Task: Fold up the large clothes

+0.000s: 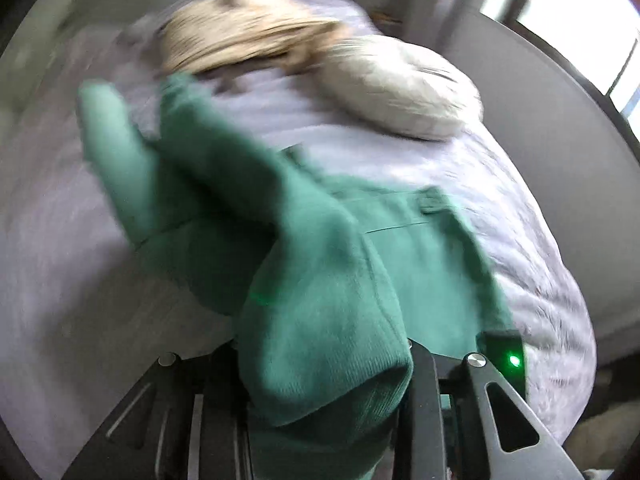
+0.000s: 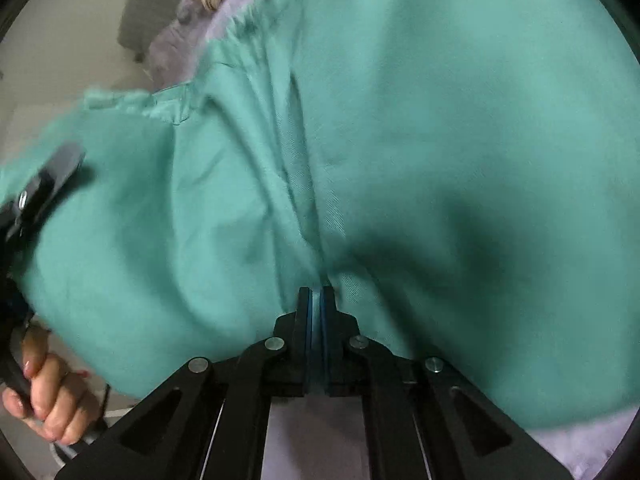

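Observation:
A large green garment (image 1: 304, 240) lies partly on a bed with a pale lilac cover (image 1: 360, 148). A thick fold of it drapes over my left gripper (image 1: 328, 380) and hides the fingertips; the jaws appear to be shut on it. In the right wrist view the green garment (image 2: 360, 140) fills nearly the whole frame. My right gripper (image 2: 316, 292) is shut, its blue pads pinching a crease of the cloth. The other gripper (image 2: 44, 184) shows at the left edge, holding the same garment, with the person's hand (image 2: 48, 392) below it.
A cream pillow (image 1: 404, 88) and a beige fluffy cushion or blanket (image 1: 248, 36) lie at the head of the bed. A grey wall panel (image 1: 560, 120) and a bright window (image 1: 580, 12) are on the right. The view is motion-blurred.

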